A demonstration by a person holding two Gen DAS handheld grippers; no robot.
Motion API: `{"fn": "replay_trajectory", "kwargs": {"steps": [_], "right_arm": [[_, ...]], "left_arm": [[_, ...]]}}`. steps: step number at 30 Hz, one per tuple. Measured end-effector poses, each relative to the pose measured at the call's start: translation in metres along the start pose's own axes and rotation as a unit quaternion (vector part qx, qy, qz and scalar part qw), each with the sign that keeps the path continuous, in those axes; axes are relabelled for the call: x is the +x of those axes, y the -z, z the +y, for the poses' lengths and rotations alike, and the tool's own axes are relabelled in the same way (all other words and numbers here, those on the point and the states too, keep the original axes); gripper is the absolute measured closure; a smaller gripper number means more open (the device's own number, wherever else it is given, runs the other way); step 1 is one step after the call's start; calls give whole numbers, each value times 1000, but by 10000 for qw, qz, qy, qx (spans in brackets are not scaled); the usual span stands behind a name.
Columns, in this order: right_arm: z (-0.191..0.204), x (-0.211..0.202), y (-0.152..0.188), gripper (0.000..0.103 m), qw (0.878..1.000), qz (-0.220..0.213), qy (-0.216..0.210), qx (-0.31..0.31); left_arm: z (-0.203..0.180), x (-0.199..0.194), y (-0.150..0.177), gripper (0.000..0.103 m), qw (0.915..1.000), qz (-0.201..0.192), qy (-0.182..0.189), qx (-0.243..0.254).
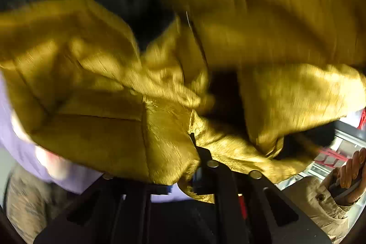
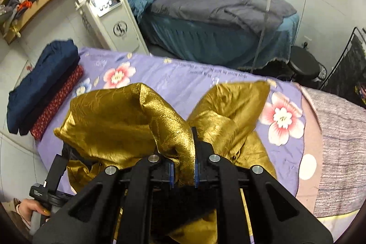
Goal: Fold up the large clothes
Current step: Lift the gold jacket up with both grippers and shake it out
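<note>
Our left gripper pinching the shiny gold quilted jacket, our right gripper clamping it over the lilac flowered sheet

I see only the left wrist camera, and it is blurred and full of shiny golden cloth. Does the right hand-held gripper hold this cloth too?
Observer: Yes. In the right wrist view, the right hand-held gripper is shut on a bunch of the shiny golden fabric garment.
Operator: Where is the rest of the garment?
Observer: It is heaped on a purple floral bed sheet, just in front of the gripper.
Operator: Is anything already folded there?
Observer: Yes. A folded dark blue garment is stacked with a folded red patterned cloth at the left edge of the sheet.
</note>
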State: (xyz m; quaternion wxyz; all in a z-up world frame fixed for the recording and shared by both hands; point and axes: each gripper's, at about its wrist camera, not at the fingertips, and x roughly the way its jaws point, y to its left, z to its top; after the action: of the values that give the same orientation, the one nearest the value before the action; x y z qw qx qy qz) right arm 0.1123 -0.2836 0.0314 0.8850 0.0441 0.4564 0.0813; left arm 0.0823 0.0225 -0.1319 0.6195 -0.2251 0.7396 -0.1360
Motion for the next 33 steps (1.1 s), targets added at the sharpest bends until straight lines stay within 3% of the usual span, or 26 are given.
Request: {"fn": "replay_trajectory", "kwargs": {"steps": [3, 5, 7, 12, 14, 18, 21, 24, 26, 28, 29, 30, 32, 33], "right_arm": [[-6, -45, -14, 91, 9980, -613, 43, 145], [-16, -86, -25, 92, 9932, -1107, 123, 350], [-26, -122, -31, 92, 9875, -1493, 5, 511], [-50, -216, -30, 92, 9641, -2452, -618, 812], [-59, -253, -21, 91, 9513, -2803, -894, 915], [-59, -320, 0, 91, 9281, -3360, -1372, 827], [-47, -376, 11, 91, 9082, -3821, -1633, 493], [-38, -430, 16, 92, 8800, -4314, -1974, 202], [-40, -449, 15, 92, 8668, -4511, -2115, 198], [-46, -458, 11, 92, 8553, -4674, -2230, 178], [-50, -455, 6, 92, 8594, -4660, -2095, 210], [-56, -444, -3, 91, 8717, -4534, -1828, 340], [-72, -408, -18, 91, 8955, -4148, -1436, 739], [-86, -380, -25, 89, 9108, -3792, -1227, 1081]], "left_arm": [[-17, -68, -27, 95, 9940, -985, -271, 386], [-40, -119, -39, 96, 9808, -1702, -509, 798], [-70, -179, -41, 96, 9603, -2411, -683, 1229], [-118, -309, -14, 96, 9011, -3891, -500, 1845], [-126, -349, 4, 96, 8841, -4171, -288, 2087], [-147, -380, 51, 97, 8566, -4497, -393, 2501], [-160, -412, 92, 97, 8377, -4716, -145, 2749], [-163, -453, 126, 97, 8030, -5108, 0, 3070], [-174, -477, 141, 97, 7775, -5316, 213, 3354], [-191, -482, 153, 97, 7531, -5529, 138, 3564], [-202, -478, 152, 97, 7507, -5542, 96, 3596], [-212, -469, 143, 97, 7552, -5456, 99, 3632], [-226, -445, 118, 97, 7702, -5235, 66, 3642], [-234, -424, 99, 97, 7828, -5019, -52, 3679]]}}
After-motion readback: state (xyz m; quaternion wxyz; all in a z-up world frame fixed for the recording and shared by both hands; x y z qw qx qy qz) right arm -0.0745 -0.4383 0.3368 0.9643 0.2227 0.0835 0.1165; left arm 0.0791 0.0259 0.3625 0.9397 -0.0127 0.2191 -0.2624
